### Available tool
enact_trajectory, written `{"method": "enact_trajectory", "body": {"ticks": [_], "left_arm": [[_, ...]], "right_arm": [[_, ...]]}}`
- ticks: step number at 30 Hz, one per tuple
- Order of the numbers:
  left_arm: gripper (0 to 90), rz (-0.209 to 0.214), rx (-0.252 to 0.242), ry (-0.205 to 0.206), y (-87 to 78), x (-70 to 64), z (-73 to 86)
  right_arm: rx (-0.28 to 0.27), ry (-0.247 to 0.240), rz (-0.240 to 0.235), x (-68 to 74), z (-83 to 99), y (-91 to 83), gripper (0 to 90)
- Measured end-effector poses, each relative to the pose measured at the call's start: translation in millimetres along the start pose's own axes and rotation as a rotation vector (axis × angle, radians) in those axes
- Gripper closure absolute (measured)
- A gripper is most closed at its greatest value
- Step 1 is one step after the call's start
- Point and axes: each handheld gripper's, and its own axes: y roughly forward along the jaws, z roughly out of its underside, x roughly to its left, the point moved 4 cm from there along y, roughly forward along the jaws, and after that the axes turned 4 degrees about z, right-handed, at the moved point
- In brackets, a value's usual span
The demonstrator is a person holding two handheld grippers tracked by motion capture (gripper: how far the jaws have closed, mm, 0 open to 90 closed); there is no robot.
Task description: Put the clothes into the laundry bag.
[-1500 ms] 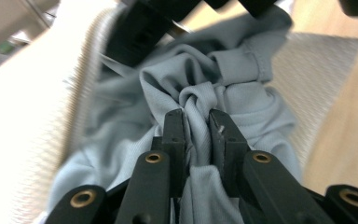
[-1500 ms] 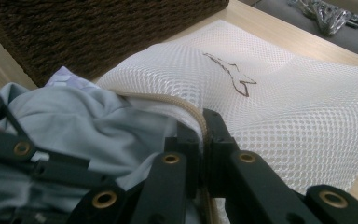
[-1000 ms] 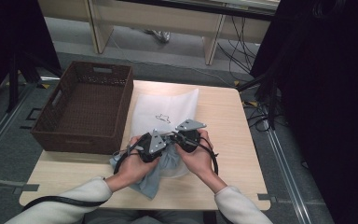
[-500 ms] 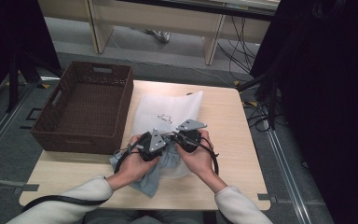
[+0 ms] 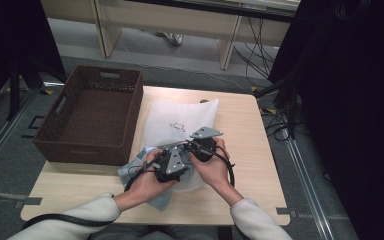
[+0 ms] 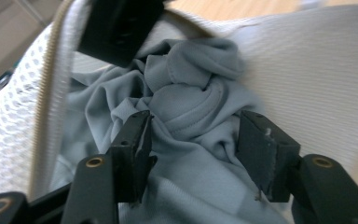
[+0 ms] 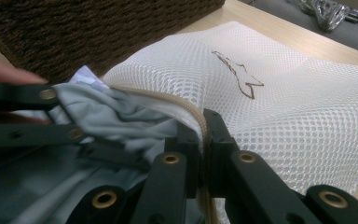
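Looking down from the high view, we count one mesh bag [image 5: 180, 125] and one wicker basket [image 5: 90, 112] on the desk [image 5: 260, 165]. In the left gripper view, the left gripper [image 6: 193, 140], jaws apart, pushes one grey garment [image 6: 191, 98] inside. In the right gripper view, the right gripper [image 7: 203, 135] clamps the bag's zipper edge [image 7: 186, 107], holding the mouth open.

High view looks forward and down over the surface [image 5: 240, 125]. Both gripper views sit close, sharing the mesh bag [image 7: 270, 88] opening.
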Motion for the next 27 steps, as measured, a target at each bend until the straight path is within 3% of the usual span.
{"method": "enact_trajectory", "body": {"ticks": [1, 4, 5, 6, 8, 10, 12, 13, 16, 18, 20, 21, 22, 23, 24, 25, 26, 27], "left_arm": [[45.4, -0.008, 0.007, -0.004, 3.7, 2.5, 0.0], [50.5, -0.029, 0.028, -0.029, 14.6, 9.9, 1.4], [56.0, -0.034, 0.029, -0.045, 16.9, 11.8, 1.7], [68.8, -0.034, 0.032, -0.048, 18.2, 12.6, 1.9], [80.2, -0.055, 0.034, -0.033, 19.3, 14.4, 2.0], [84.7, -0.085, 0.04, -0.015, 17.7, 18.1, 2.3], [86.7, -0.124, 0.017, -0.055, 16.3, 23.3, 0.7], [86.9, -0.124, 0.017, -0.055, 16.3, 23.3, 0.7], [87.0, -0.154, 0.008, -0.068, 15.0, 30.7, -0.6], [85.9, -0.146, -0.018, -0.093, 13.6, 32.9, -3.0], [84.1, -0.129, -0.038, -0.079, 7.0, 30.9, -6.7], [72.3, -0.109, -0.094, -0.072, -2.7, 26.1, -12.5], [64.5, -0.109, -0.094, -0.072, -2.7, 26.1, -12.5], [58.4, -0.106, -0.137, -0.048, -20.4, 23.8, -15.3], [53.0, -0.106, -0.137, -0.048, -20.4, 23.8, -15.3], [46.8, -0.094, -0.158, -0.028, -37.4, 21.3, -13.1], [43.7, -0.094, -0.158, -0.028, -37.4, 21.3, -13.1], [43.7, -0.079, -0.159, -0.059, -45.9, 18.2, -8.2]], "right_arm": [[0.01, 0.025, -0.007, 1.5, 0.7, -0.4, 87.7], [0.011, 0.006, -0.009, -0.6, 1.4, 0.4, 87.7], [0.006, 0.016, -0.002, -0.2, 1.7, 0.8, 87.7], [0.01, 0.023, -0.004, 0.1, 1.7, -0.3, 87.7], [0.007, 0.006, -0.003, -0.7, 1.2, -0.4, 87.7], [-0.003, 0.005, -0.004, -0.7, -0.3, -0.7, 87.7], [0.008, 0.026, -0.006, 0.5, -1.1, -3.8, 87.7], [-0.015, 0.004, 0.0, -0.2, -2.1, -2.8, 87.7], [-0.006, 0.022, -0.005, 0.6, -3.6, -5.7, 87.7], [-0.036, 0.007, 0.002, -1.9, -7.9, -8.3, 87.7], [-0.037, 0.017, 0.003, -3.5, -8.4, -8.9, 87.7], [-0.027, 0.035, 0.003, -6.7, -8.0, -9.3, 87.7], [-0.027, 0.035, 0.003, -6.7, -8.0, -9.3, 87.7], [-0.027, 0.042, 0.002, -9.4, -6.6, -9.0, 87.7], [-0.029, 0.034, 0.005, -11.0, -6.6, -8.7, 87.7], [-0.041, 0.04, 0.007, -11.2, -6.7, -7.9, 87.7], [-0.045, 0.035, 0.015, -12.0, -7.2, -8.3, 87.7], [-0.045, 0.035, 0.015, -12.0, -7.2, -8.3, 87.7]]}}
